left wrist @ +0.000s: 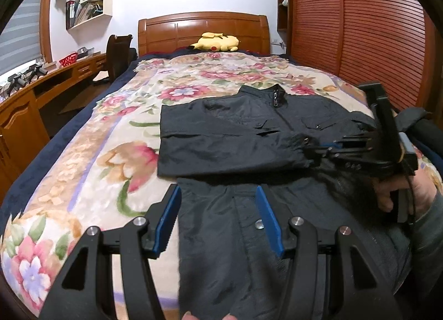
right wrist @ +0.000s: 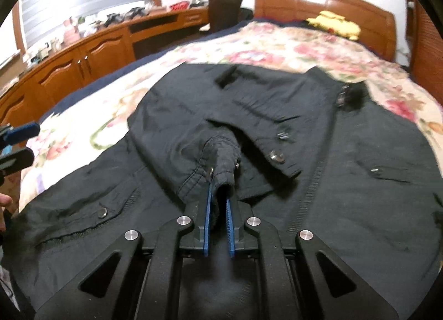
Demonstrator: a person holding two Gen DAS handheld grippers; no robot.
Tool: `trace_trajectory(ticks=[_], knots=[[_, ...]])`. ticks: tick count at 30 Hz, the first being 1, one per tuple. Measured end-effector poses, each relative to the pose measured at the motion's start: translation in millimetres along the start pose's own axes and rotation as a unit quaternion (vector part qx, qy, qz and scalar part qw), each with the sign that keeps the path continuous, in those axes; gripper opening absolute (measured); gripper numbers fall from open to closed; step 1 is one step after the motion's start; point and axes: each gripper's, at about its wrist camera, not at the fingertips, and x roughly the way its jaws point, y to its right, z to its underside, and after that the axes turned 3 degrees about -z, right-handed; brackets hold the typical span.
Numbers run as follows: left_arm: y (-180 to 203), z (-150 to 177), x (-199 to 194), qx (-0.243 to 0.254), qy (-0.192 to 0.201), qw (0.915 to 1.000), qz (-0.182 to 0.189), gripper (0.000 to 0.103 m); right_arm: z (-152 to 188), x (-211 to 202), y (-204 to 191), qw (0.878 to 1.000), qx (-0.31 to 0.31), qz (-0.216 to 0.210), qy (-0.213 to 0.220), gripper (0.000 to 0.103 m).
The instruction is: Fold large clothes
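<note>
right gripper (right wrist: 220, 195): jaws drawn narrow, blue pads pinching the bunched cuff (right wrist: 223, 159) of the jacket's sleeve; fabric fills the gap between them. Cuff chosen, I judge, because it gives control of the whole sleeve.
left gripper (left wrist: 218, 220): jaws about half apart, nothing between the pads; it hangs just above the lower front panel of the jacket, near a snap button (left wrist: 259, 224). Reads as standing by to pin or take the hem.
jacket (left wrist: 238, 132): dark, zipped, lying front-up and flat on the bed, collar toward the headboard (left wrist: 203, 29). One sleeve lies folded across the chest; the other is the one gripped.
step (judgement): sleeve fold-in; body fold not yet done.
bedspread (left wrist: 105, 159): floral, soft; fabric may drag on it.
beyond: yellow plush toy (left wrist: 217, 42) at the pillow end, wooden desk (left wrist: 25, 107) along the wall.
</note>
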Motion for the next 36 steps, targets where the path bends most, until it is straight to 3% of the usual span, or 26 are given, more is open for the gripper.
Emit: trace_trajectory(ticks=[8, 25, 36], knots=[[25, -7, 13, 0.007, 0.001, 0.9997, 0.021, 0.055, 12, -49, 42, 0.997, 0.039, 0.051, 0.041, 0.006], [65, -22, 36, 0.017, 0.003, 0.9991, 0.039, 0.055, 49, -107, 80, 0.991, 0.058, 0.105, 0.056, 0.006], [80, -30, 15, 0.030, 0.021, 0.9983, 0.044, 0.055, 67, -130, 97, 0.986, 0.068, 0.139, 0.056, 0.006]])
